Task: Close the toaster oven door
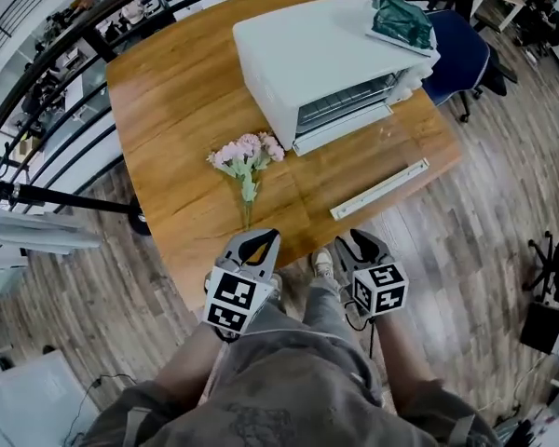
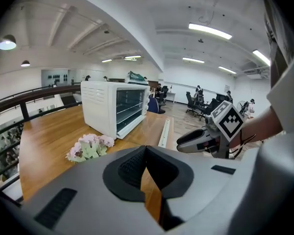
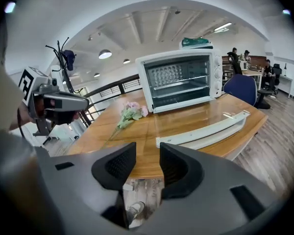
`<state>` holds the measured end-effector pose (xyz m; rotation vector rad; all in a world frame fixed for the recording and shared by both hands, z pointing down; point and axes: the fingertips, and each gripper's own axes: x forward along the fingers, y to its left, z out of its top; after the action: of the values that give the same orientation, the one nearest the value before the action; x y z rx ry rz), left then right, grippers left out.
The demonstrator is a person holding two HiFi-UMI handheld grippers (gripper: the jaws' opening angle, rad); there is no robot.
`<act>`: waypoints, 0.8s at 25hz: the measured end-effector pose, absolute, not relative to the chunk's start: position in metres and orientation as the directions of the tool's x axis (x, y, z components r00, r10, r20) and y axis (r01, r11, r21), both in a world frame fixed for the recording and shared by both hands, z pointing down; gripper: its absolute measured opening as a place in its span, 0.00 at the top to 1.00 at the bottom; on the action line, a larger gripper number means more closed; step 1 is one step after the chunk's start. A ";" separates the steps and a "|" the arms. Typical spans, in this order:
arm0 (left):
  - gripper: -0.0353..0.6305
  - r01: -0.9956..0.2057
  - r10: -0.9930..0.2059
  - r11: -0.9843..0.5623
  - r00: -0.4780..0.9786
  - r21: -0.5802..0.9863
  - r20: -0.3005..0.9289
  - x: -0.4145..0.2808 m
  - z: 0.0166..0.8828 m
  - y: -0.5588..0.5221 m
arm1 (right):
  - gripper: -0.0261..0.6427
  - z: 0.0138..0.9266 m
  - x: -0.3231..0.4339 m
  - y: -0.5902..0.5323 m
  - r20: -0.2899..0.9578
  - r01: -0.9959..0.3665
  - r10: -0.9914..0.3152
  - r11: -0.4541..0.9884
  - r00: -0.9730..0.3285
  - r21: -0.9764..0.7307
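A white toaster oven (image 1: 307, 59) stands at the far side of the wooden table (image 1: 186, 91). Its glass door (image 1: 363, 156) lies open, flat over the tabletop, with the long white handle (image 1: 379, 189) near the table's front right edge. The right gripper view shows the oven (image 3: 179, 80) front-on and the handle (image 3: 206, 131) just ahead. Both grippers hang off the near table edge, in front of the person's legs. My left gripper (image 1: 260, 237) (image 2: 146, 153) is shut and empty. A small gap stands between the pads of my right gripper (image 1: 357, 240) (image 3: 147, 163), which is open and holds nothing.
A bunch of pink flowers (image 1: 247, 154) lies on the table between the oven and my left gripper. A green bundle (image 1: 402, 21) sits on the oven's top. A blue office chair (image 1: 461, 54) stands behind the table's right end, and a black railing (image 1: 56, 73) runs along the left.
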<state>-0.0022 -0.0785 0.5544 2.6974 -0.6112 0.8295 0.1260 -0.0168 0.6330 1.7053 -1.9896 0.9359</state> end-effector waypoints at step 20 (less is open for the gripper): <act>0.92 -0.706 -0.403 -0.698 0.526 0.121 0.749 0.002 0.620 -0.100 | 0.77 0.710 0.152 -0.060 0.674 -0.956 -0.680 0.236 -0.289 -0.173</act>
<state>0.0020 -0.1002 0.6201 2.3569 -0.9086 1.0020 0.1521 -0.0595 0.7102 1.4957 -2.0507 0.7927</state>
